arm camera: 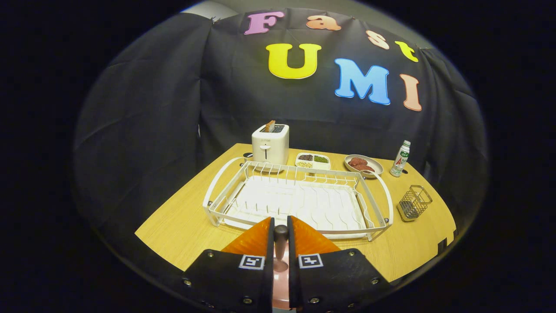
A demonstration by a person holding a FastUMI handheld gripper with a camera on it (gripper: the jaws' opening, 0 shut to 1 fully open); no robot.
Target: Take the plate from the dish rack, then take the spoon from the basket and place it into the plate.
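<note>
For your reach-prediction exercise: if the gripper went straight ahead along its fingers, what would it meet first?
Probably the near rail of the white dish rack, just beyond the gripper, which is shut on a spoon. Depth is unclear; it might pass above the rail.

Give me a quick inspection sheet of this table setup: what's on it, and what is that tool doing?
Surface: wooden table, tidy.
Job's things: dish rack empty; wire basket empty beside it; spoon held; pink shape under the fingers, possibly the plate, cannot tell.
Clutter: toaster, divided dish, meat dish, bottle, all beyond the rack.
Tool: fingers shut on the spoon's handle.
Cables: nothing seen.
Surroundings: black cloth wall.
</note>
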